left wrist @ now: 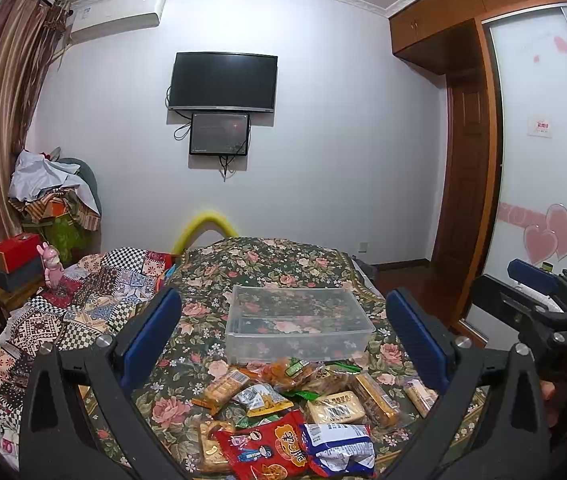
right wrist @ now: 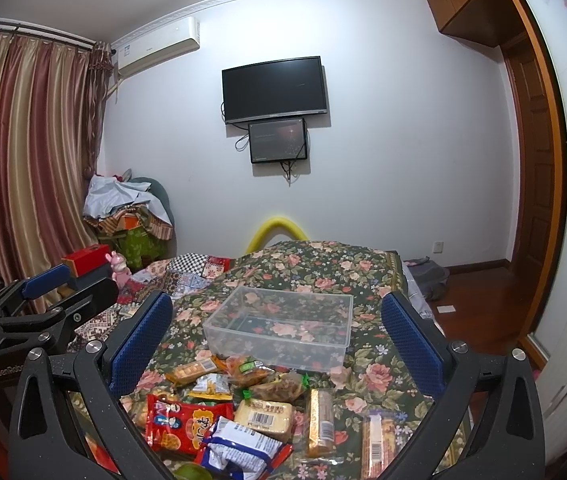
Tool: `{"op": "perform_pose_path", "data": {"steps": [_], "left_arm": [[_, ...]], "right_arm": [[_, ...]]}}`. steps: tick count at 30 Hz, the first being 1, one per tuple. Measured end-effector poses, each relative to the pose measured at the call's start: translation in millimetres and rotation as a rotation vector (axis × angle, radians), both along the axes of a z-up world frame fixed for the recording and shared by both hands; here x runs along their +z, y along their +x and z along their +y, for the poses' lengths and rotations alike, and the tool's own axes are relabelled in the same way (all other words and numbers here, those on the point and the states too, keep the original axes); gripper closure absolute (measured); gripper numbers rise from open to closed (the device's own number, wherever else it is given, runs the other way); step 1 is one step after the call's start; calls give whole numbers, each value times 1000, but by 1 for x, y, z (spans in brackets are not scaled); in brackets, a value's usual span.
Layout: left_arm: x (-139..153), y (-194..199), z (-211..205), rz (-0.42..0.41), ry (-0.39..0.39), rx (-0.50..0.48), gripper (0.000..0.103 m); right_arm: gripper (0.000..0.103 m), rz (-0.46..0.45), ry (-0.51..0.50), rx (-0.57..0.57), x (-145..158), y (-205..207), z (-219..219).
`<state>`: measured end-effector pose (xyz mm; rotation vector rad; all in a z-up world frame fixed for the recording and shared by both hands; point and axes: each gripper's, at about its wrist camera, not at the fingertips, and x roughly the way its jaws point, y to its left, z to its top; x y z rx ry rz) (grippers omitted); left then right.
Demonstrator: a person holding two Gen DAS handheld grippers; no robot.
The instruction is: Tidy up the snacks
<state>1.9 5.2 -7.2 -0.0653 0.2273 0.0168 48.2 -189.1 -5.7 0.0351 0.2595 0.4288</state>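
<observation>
A clear plastic box stands empty on the flowered bedspread. In front of it lies a loose pile of snack packets: a red bag, a blue-and-white bag, a pale cake packet, several orange biscuit packets. My left gripper is open and empty above the pile. My right gripper is open and empty, also above the pile. The right gripper shows at the right edge of the left wrist view; the left gripper shows at the left of the right wrist view.
The bed carries a patchwork quilt on its left. A cluttered chair and a red box stand by the curtain. A wardrobe with sliding doors and wooden floor lie to the right. A TV hangs on the far wall.
</observation>
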Motion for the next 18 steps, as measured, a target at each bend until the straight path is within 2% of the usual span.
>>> {"op": "perform_pose_path", "data": {"steps": [18], "left_arm": [[-5, 2, 2, 2, 10, 9, 0]], "right_arm": [[0, -2, -3, -1, -3, 1, 1]]}}
